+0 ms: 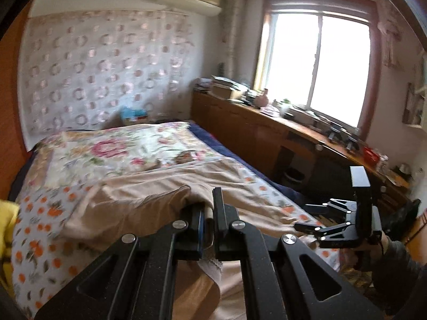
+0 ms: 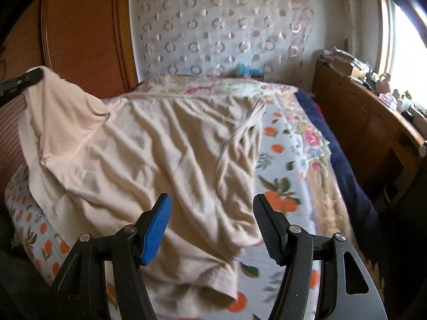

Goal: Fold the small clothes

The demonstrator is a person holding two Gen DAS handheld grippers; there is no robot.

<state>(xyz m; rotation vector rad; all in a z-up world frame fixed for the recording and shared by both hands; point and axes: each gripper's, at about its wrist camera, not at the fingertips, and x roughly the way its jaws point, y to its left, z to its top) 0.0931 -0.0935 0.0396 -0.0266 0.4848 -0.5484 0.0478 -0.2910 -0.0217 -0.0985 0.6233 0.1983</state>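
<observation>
Partly hidden: left gripper clamps the beige garment's raised corner, the cloth covering its fingertips | right gripper gapes wide, holding nothing, above the garment's near hem | garment spread on the floral bedsheet, blurred | bare sheet at right, toward the wooden cabinet.

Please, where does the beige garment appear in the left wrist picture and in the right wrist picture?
Left wrist view: the beige garment fills the lower centre; the left gripper pinches its raised edge.
Right wrist view: it spreads across the centre and left, one corner lifted at the upper left.
Shared landmark: the orange-print sheet under it.
</observation>
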